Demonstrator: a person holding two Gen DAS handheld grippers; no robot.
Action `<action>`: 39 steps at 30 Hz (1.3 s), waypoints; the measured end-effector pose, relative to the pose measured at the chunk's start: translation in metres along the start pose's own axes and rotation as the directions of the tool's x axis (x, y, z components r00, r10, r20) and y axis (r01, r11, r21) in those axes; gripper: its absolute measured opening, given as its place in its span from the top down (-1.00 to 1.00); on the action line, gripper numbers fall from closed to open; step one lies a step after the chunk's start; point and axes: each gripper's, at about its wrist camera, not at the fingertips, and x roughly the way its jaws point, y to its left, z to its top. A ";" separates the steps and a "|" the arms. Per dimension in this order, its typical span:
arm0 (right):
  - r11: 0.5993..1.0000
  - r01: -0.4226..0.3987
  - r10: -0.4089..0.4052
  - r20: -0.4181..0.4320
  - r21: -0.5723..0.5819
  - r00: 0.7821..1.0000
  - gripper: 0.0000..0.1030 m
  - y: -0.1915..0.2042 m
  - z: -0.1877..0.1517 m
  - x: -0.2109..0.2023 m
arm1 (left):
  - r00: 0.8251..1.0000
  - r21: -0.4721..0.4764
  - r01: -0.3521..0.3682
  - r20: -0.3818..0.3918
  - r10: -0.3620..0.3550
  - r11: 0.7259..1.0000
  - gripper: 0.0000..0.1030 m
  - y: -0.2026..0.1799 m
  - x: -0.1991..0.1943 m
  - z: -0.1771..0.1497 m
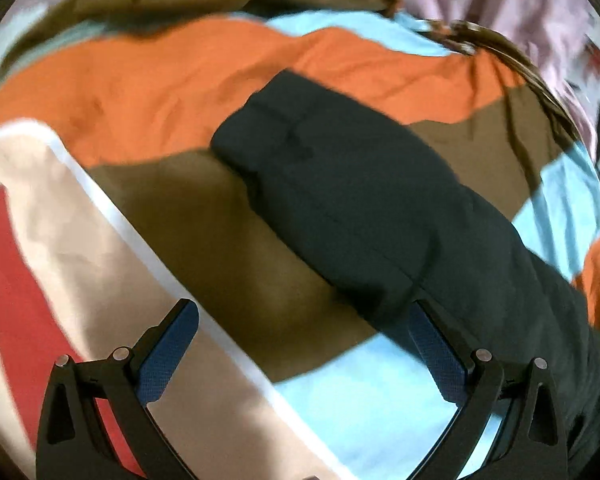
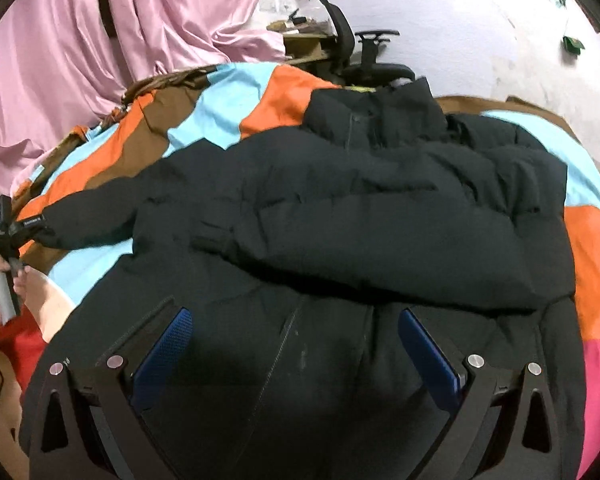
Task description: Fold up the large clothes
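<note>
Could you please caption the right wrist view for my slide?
Open right gripper hovers over a black puffer jacket, one sleeve folded across, on a striped bedspread.

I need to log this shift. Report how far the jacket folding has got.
Done: one sleeve lies folded across the black jacket on the striped bedspread. In hand: nothing; both the left claw and right claw are open. Left: the other sleeve lies stretched out, and the body is unfolded.

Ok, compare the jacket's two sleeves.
One sleeve is folded across the jacket's chest; the other sleeve lies stretched out on the striped bedspread. The folded one's cuff sits on the body; the outstretched one's reaches the bed's edge. Both are black and puffy.
</note>
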 end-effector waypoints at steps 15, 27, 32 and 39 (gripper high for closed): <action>0.999 0.007 -0.004 -0.065 0.049 0.998 -1.00 -0.006 -0.021 0.020 | 0.976 0.112 0.109 0.174 -0.127 0.988 1.00 -0.029 -0.037 0.017; 0.999 -0.009 0.012 -0.051 0.053 0.999 -1.00 -0.012 -0.031 0.014 | 0.972 0.160 0.215 0.060 -0.227 0.963 0.45 -0.062 -0.047 0.007; 0.998 -0.046 0.046 -0.008 0.035 0.999 -1.00 -0.008 -0.027 0.006 | 0.988 -0.086 0.156 0.038 -0.153 0.984 -0.06 -0.004 -0.007 0.014; 0.998 -0.060 0.058 0.050 0.033 0.997 -1.00 -0.005 -0.012 -0.001 | 0.981 -0.224 0.163 -0.064 -0.182 0.961 -0.14 0.021 0.039 0.034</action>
